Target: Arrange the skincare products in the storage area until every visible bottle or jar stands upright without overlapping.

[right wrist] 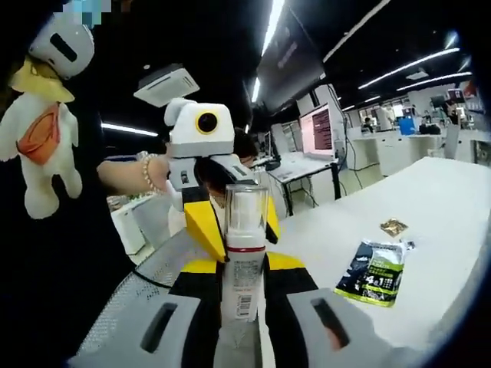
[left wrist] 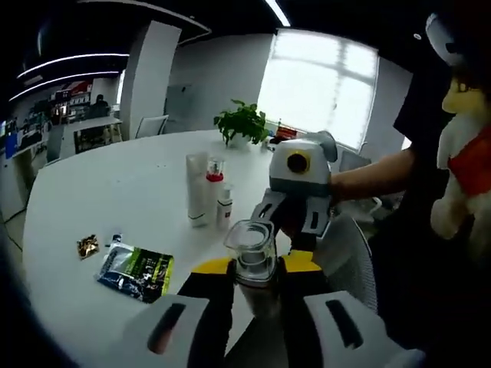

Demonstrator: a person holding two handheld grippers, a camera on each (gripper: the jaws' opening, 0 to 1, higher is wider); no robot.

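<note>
Pump bottle [right wrist: 244,261] with a clear cap [left wrist: 251,245] stands between both grippers over the table [left wrist: 115,199] edge: right gripper [right wrist: 244,287] jaws clamp its body, left gripper [left wrist: 253,268] jaws close on it too. Left gripper view adds three upright bottles [left wrist: 207,192], a sachet [left wrist: 138,272] and a plant [left wrist: 242,123].

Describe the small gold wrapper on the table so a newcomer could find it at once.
On the white table, look to the green sachet lying flat near the edge. Just beside it, apart from it, lies the gold wrapper: crumpled, shiny, and much smaller than the sachet.
</note>
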